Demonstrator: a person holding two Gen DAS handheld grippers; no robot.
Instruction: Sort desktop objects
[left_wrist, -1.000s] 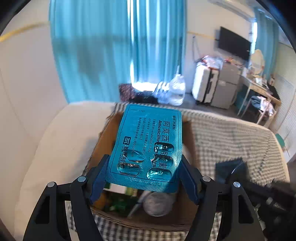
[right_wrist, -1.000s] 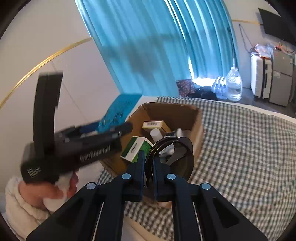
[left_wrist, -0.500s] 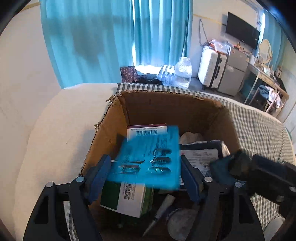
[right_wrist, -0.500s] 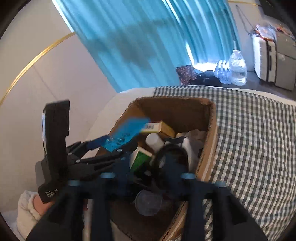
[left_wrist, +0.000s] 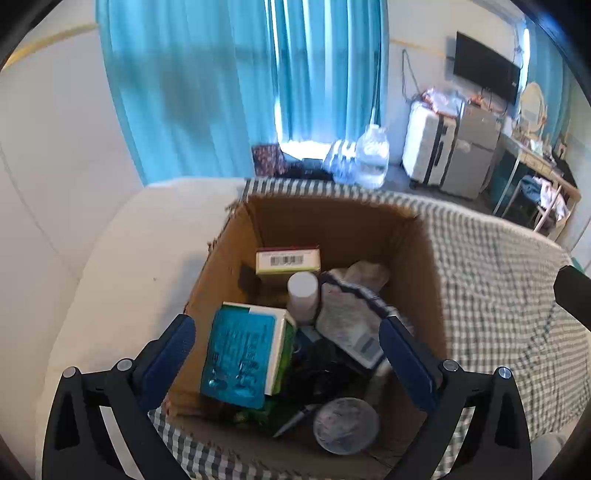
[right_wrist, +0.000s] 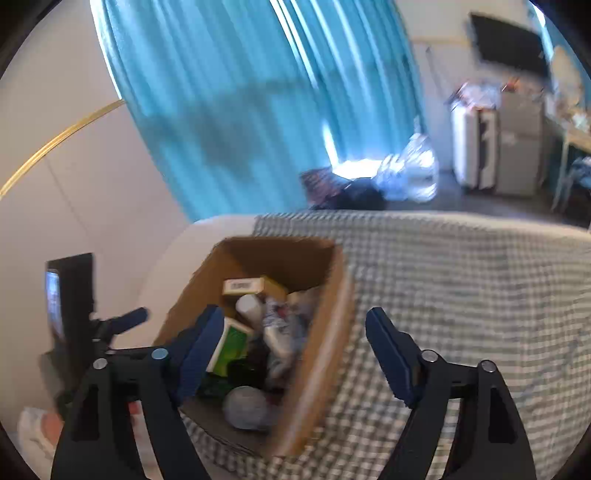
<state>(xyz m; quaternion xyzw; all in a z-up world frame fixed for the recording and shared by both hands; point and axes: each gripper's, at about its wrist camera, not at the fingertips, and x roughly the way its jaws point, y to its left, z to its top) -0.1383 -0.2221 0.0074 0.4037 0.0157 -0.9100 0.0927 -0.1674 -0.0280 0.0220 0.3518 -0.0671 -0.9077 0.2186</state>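
the left wrist view looks steeply down from just above the cardboard box (left_wrist: 417, 258), so its open top fills the space between the left gripper (left_wrist: 288, 354) fingers, near the lens. the right wrist view sits further back and to the box's right, tilted down less, with the box (right_wrist: 321, 354) under its left finger and checked cloth (right_wrist: 461, 295) beyond the right gripper (right_wrist: 291, 354). both views share the box, the blue curtain (left_wrist: 207, 88) and the suitcases (right_wrist: 476, 147) ahead. the right view is blurred and shows the left gripper's body at its left edge.
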